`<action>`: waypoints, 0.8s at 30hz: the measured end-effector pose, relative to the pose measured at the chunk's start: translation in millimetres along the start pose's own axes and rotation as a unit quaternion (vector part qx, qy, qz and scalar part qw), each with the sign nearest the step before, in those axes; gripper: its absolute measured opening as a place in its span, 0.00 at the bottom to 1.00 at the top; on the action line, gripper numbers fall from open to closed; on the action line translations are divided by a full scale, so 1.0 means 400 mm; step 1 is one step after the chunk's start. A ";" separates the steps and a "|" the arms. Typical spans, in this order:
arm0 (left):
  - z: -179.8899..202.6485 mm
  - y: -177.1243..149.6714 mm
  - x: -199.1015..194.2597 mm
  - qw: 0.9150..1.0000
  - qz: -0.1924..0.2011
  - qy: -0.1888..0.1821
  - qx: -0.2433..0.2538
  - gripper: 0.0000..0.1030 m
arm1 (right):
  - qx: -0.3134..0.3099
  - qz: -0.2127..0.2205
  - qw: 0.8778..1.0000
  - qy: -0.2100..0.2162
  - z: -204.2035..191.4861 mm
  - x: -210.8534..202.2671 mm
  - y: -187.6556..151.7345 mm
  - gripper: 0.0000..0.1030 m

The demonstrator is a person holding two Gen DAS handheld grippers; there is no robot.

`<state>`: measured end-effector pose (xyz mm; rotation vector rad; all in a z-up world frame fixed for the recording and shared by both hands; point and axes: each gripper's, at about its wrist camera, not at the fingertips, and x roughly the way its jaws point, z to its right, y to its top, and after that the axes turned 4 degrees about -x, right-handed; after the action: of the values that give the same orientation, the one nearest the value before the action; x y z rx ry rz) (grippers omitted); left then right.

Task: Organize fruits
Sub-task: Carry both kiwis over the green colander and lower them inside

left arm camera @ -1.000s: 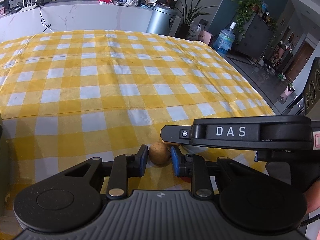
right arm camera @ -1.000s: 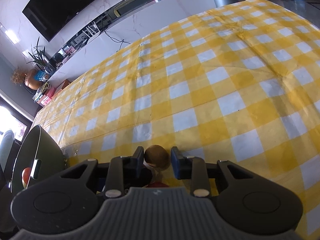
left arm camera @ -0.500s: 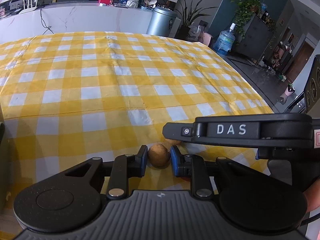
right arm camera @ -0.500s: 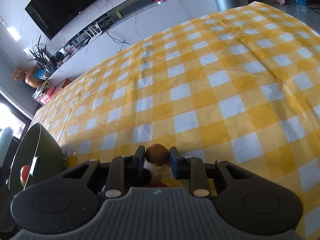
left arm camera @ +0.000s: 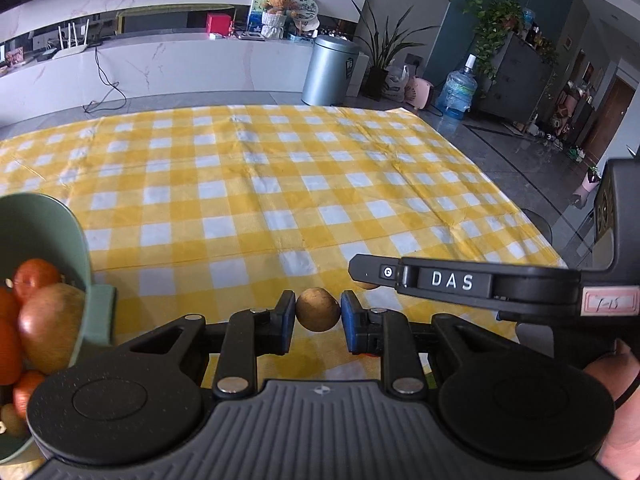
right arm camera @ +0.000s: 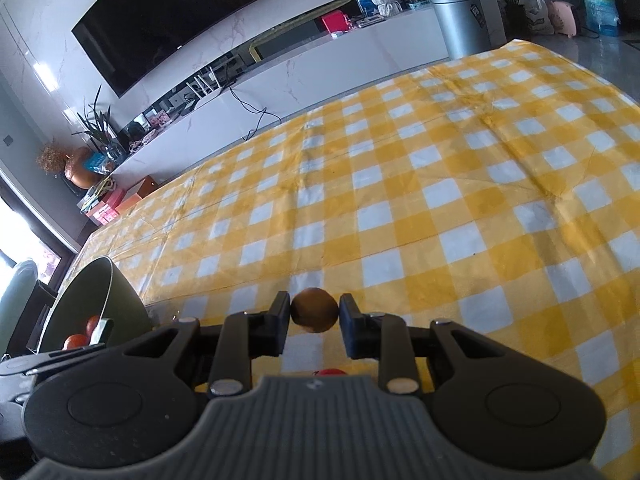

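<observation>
**Two small brown fruits held, one in each gripper**

Left gripper (left arm camera: 318, 314): jaws pinching a small round brown fruit (left arm camera: 318, 309), blue pads touching it on both sides. Held above the yellow-and-white checked cloth (left arm camera: 256, 184) of the bench, near its front edge. At the left edge of this view, a green bowl (left arm camera: 78, 240), tilted toward the camera, with several fruits inside: a red tomato (left arm camera: 35, 278) near the top, a larger reddish-yellow fruit (left arm camera: 50, 328) below it, more red ones partly cut by the frame. Bowl just beside the left gripper, not touching the held fruit.

Right gripper (right arm camera: 315, 316): jaws also pinching a small round fruit, darker brown (right arm camera: 314, 315), pressed between the two pads. Seen from the left wrist camera as a black body marked "DAS", just to the right of the left gripper and a little ahead; hand (left arm camera: 618, 408) on its handle at the right edge. A second small brown thing partly hidden under its finger, cannot tell more. In the right wrist view, the same green bowl (right arm camera: 116, 304) far left, red fruits (right arm camera: 82, 334) visible inside. A red object (right arm camera: 329, 371) showing just under the right gripper, mostly hidden.

Behind the bench: white marble counter, silver bin (left arm camera: 330, 70), black television (right arm camera: 168, 20), water bottle (left arm camera: 458, 90).
</observation>
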<state>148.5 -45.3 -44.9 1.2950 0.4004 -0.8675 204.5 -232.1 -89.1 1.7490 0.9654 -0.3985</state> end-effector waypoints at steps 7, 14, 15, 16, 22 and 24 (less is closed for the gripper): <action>0.001 0.017 -0.085 1.000 0.014 0.013 0.000 0.26 | -0.058 0.027 0.998 0.008 -0.056 -0.050 -0.019 0.22; -0.024 0.028 -0.176 0.999 0.038 0.035 -0.009 0.26 | -0.092 0.034 0.995 0.029 -0.124 -0.092 -0.041 0.22; -0.031 0.031 -0.190 0.998 0.041 0.041 -0.013 0.26 | -0.095 0.035 0.994 0.034 -0.136 -0.098 -0.045 0.22; -0.037 0.032 -0.201 0.998 0.043 0.046 -0.016 0.26 | -0.099 0.036 0.994 0.040 -0.149 -0.103 -0.048 0.22; -0.091 0.031 -0.264 0.995 0.057 0.073 -0.042 0.26 | -0.125 0.034 0.988 0.078 -0.242 -0.118 -0.068 0.22; -0.112 0.031 -0.282 0.994 0.063 0.079 -0.053 0.26 | -0.137 0.032 0.986 0.090 -0.276 -0.119 -0.073 0.22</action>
<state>95.3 34.7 30.2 1.2803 0.4781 -0.6328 133.0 -148.8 -32.4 1.5784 1.0368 -0.0614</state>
